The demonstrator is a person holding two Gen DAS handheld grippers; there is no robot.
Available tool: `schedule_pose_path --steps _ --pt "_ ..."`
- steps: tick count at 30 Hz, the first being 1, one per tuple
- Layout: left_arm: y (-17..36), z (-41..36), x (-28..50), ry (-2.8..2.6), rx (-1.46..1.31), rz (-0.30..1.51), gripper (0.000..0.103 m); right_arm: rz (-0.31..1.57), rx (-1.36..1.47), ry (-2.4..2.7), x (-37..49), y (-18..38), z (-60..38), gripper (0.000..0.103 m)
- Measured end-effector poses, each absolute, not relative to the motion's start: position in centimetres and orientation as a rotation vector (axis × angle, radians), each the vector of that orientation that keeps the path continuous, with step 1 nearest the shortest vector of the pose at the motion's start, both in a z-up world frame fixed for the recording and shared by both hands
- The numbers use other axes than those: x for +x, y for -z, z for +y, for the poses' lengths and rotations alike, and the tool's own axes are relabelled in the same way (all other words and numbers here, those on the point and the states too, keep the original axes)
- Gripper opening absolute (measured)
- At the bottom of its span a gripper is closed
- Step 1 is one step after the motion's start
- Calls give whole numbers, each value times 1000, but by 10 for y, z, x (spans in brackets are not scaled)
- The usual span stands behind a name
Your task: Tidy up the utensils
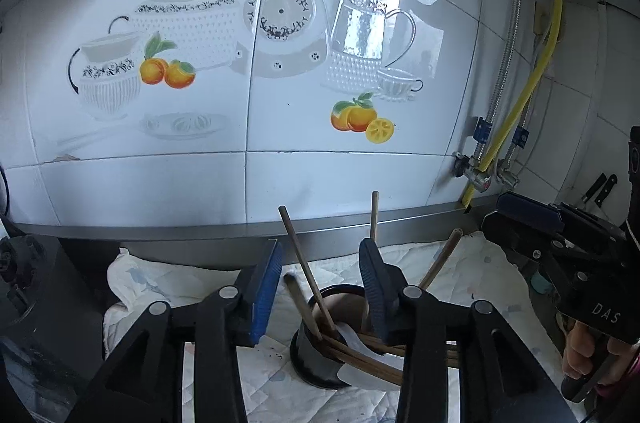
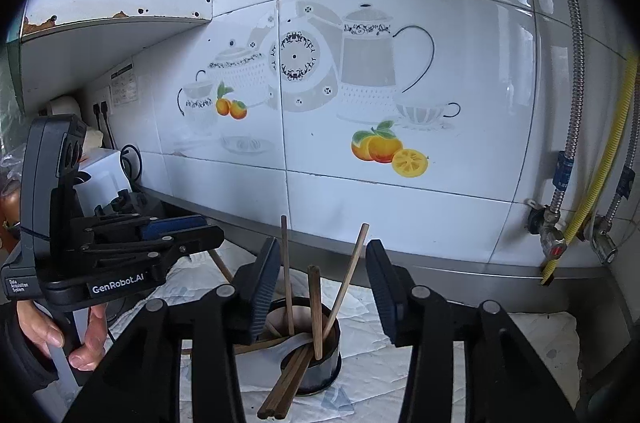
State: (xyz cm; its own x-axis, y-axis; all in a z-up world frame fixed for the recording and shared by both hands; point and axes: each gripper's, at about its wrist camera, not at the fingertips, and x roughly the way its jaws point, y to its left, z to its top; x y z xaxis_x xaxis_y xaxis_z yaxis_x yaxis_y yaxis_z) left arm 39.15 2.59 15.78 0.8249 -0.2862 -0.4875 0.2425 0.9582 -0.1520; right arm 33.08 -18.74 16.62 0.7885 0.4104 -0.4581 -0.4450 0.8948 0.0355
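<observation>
Left jaws: my left gripper stands partly open; two chopsticks rise in the gap, but neither blue pad presses on them.
Right jaws: my right gripper is also partly open, and the sticks between its fingers stand free of both pads.
Task's thing: the chopsticks sit in a dark round holder on a white quilted cloth, just below both grippers; some stand upright or lean, others lie across the rim and stick out over the front.
White piece: something pale and curved lies among the sticks in the holder; it may be a spoon, I cannot tell.
Hidden: my own arms cover the holder's base and near rim in the left view, and the cloth's edges are cut off by them.
Hands: fingers of the right hand show only at the frame edge; the left hand is partly behind its grip.
Around: tiled wall with teapot and orange pictures, a steel ledge, a yellow hose and valves at the right.
In the way: each gripper's body crosses the other's view at the side.
</observation>
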Motion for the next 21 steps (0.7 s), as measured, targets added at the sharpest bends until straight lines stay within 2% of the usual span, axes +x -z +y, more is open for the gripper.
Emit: schedule_pose_path --steps 3,5,7,11,14,16,21 --pt "-163 27 379 284 -84 530 46 474 -72 -460 322 -168 -190 54" --pt "-166 28 369 283 -81 525 53 472 -72 -457 315 -168 -192 58" --pt "-170 28 357 260 -69 511 68 467 -73 -452 307 -170 -194 61" --pt "-178 27 334 246 -50 497 78 463 -78 -450 291 -172 -197 67" --pt "-182 27 314 246 -43 491 89 457 -90 -438 278 -173 -199 71" --pt "-184 27 300 241 -40 489 100 456 -93 -429 268 -172 -200 75" --pt "-180 30 263 230 -36 489 103 467 -90 -420 242 -165 -202 83"
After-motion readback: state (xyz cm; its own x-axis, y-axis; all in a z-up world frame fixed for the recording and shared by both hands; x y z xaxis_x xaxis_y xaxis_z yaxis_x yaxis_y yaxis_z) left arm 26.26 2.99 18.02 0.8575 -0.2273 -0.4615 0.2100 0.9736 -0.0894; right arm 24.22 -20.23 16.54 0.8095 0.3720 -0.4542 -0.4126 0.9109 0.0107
